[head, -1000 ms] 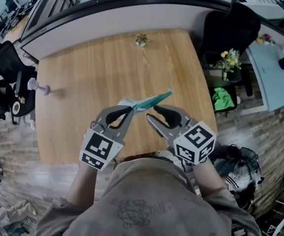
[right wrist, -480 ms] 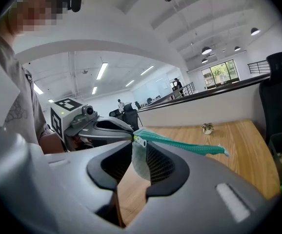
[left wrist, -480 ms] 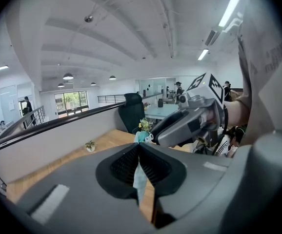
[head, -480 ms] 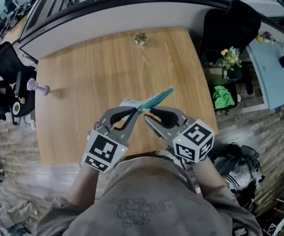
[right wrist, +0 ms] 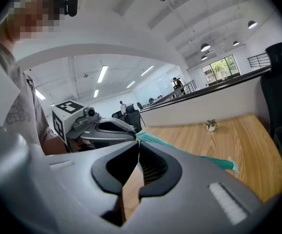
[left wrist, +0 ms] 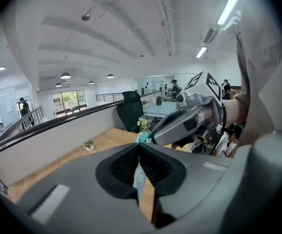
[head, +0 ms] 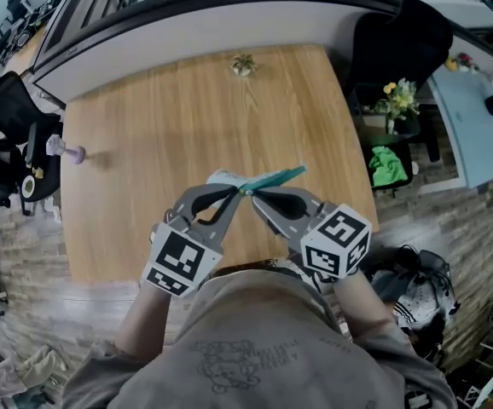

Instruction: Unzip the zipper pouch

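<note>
Left gripper (head: 229, 192) clamps the teal zipper pouch (head: 276, 177) taut; right gripper (head: 258, 196), jaws just closed on its top edge, should draw steadily along the zipper line.

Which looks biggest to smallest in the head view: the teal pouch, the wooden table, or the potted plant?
1. wooden table
2. teal pouch
3. potted plant, farther away, so that gap is unsure.

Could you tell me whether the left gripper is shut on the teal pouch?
Yes, in its own view the left gripper is shut, its jaws pinching the fabric of the teal pouch.
</note>
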The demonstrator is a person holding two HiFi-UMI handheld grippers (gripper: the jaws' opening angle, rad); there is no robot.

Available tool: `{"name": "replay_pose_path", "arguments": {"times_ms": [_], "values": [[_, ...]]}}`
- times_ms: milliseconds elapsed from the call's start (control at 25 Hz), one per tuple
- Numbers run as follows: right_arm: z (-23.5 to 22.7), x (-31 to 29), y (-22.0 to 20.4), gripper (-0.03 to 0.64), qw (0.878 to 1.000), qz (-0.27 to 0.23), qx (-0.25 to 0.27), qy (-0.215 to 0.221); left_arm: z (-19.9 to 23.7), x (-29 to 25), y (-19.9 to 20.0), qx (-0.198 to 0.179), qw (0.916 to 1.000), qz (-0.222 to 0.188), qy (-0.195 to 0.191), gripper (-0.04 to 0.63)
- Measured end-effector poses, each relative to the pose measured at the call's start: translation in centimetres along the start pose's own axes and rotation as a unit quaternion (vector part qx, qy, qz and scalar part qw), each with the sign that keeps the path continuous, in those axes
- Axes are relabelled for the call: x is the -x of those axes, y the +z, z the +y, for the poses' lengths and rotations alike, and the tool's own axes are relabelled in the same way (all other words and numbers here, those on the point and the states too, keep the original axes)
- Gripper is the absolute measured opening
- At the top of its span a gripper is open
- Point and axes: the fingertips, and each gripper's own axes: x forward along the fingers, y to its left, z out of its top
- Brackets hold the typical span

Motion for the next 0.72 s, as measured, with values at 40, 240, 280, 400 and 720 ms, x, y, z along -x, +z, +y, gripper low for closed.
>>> {"name": "replay_pose_path", "arguments": {"times_ms": [40,240,280,400,720], "values": [[0.0,0.0,0.0,0.015,1.0,0.001,0.002,0.001,0.0,0.0,-0.1,0.0,1.0,0.001,-0.001,0.006],[-0.6,0.6,0.4,0.014,1.0,-0.001,0.005,-0.002,-0.3,-0.2,-0.1,0.002,0.9999,0.008,-0.011,0.005],[-0.9,0.9,0.5,0.014,1.0,-0.002,0.004,-0.006,-0.2,-0.1,-0.1,0.0,0.9999,0.009,-0.01,0.005],[-1.7,1.6,0.7,0.014,1.0,0.0,0.007,-0.021,0.2,0.4,-0.2,-0.003,0.9999,0.011,-0.005,0.005],[-3.9,3.8,0.9,0.014,0.998,0.001,0.016,-0.062,0.7,1.5,-0.2,-0.008,0.9999,0.01,0.005,0.005]]}}
